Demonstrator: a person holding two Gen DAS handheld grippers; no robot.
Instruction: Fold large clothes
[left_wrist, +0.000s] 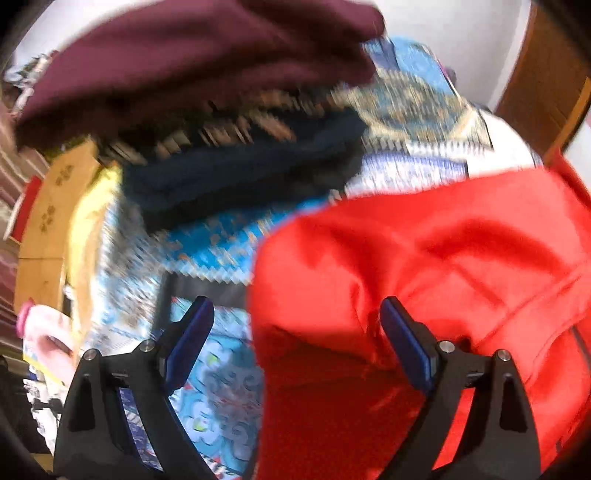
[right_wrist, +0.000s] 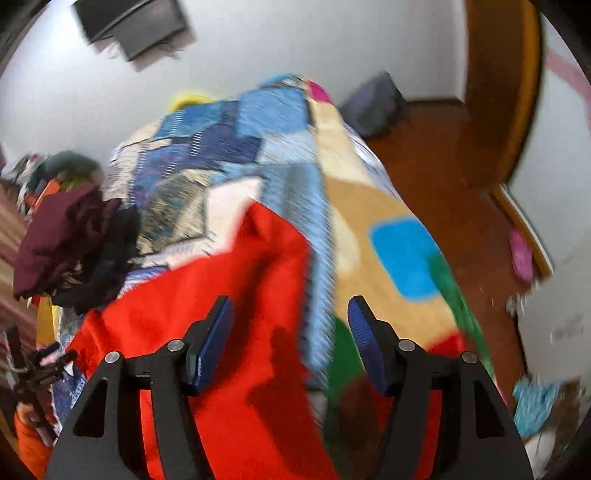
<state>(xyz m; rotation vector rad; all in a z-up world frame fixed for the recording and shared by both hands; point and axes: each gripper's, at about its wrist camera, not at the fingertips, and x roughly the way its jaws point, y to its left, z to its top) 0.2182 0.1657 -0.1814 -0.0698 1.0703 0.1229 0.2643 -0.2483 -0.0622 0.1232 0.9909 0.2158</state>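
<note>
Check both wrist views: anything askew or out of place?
The red garment lies crumpled and unfolded on the patterned bedspread. A maroon and dark clothes heap sits bunched beside it. Nothing looks damaged or spilled; heavy blur hides detail.

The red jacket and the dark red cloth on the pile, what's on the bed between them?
In the left wrist view, folded navy clothes and a strip of the blue patterned bedspread lie between the red jacket and the maroon cloth.
</note>
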